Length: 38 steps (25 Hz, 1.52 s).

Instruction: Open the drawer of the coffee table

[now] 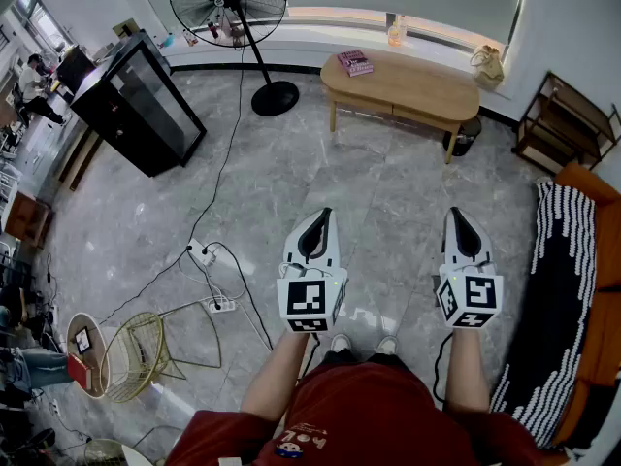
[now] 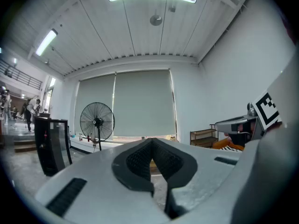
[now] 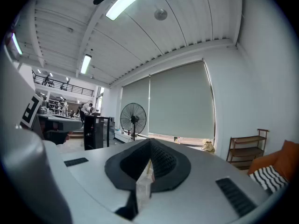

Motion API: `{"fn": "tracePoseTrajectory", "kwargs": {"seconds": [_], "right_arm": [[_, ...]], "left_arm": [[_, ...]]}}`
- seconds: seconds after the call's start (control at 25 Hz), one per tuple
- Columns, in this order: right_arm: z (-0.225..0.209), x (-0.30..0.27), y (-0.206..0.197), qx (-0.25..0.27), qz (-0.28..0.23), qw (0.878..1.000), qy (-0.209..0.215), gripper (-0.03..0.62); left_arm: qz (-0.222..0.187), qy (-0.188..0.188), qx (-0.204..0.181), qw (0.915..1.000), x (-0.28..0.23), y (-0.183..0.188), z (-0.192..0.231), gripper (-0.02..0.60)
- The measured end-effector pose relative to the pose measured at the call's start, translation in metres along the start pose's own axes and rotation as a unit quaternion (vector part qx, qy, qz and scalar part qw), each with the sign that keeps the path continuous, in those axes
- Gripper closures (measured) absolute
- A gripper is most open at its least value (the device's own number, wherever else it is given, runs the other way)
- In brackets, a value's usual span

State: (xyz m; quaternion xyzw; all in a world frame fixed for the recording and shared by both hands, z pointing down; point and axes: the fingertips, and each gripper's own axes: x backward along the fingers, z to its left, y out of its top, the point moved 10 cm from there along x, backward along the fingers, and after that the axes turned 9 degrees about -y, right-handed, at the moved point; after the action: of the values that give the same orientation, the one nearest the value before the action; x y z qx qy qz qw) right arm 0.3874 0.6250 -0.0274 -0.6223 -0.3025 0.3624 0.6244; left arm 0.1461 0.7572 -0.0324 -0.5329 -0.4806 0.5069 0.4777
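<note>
Standing well back from the work, the person holds both tools level at waist height over bare marble floor. The left gripper [image 1: 323,213] has its jaws closed tip to tip with nothing between them, and the right gripper [image 1: 456,212] is likewise clenched and empty. A power strip [image 1: 202,252] and its cables lie on the floor to the left of the grippers, and an orange sofa [image 1: 594,260] with a striped throw [image 1: 553,289] runs along the right. Farther off, across open floor and under the window, stands the wooden coffee table [image 1: 417,87], with a pink book [image 1: 354,62] on its left end and a dark bin [image 1: 464,136] by its right leg. The drawer [image 1: 393,112] seems to be the pale band under the top, facing the person; from here no handle can be made out. A pedestal fan [image 1: 229,3] stands left of the table. The drawer front should be stiff wood, smooth and probably easy on its runners, while the table on thin legs looks light enough to slide on the polished floor if tugged hard. The best hold is likely a pull or the bottom lip at the middle of the front, drawn straight out so it does not jam.
</note>
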Motion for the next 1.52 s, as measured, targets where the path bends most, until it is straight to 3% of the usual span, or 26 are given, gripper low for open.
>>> {"fn": "tracePoseTrajectory", "kwargs": {"seconds": [0.64,0.84,1.12,1.52], "right_arm": [[-0.087,0.036,-0.006,0.007,-0.007,1.0,-0.01,0.597],[-0.115,0.039,-0.012,0.005,-0.009,1.0,0.005,0.597],[-0.137,0.031,-0.015,-0.004,-0.011,1.0,0.008,0.597],[-0.139,-0.015,-0.018,0.011,-0.002,1.0,0.009,0.597]], "left_arm": [[0.003,-0.013,-0.023,0.9997,-0.024,0.013,-0.101,0.575],[0.003,-0.017,-0.03,0.9994,-0.038,0.013,-0.13,0.575],[0.001,-0.014,-0.028,0.9995,-0.054,0.012,-0.143,0.575],[-0.002,-0.011,-0.012,0.9999,-0.096,0.003,-0.12,0.575]]}}
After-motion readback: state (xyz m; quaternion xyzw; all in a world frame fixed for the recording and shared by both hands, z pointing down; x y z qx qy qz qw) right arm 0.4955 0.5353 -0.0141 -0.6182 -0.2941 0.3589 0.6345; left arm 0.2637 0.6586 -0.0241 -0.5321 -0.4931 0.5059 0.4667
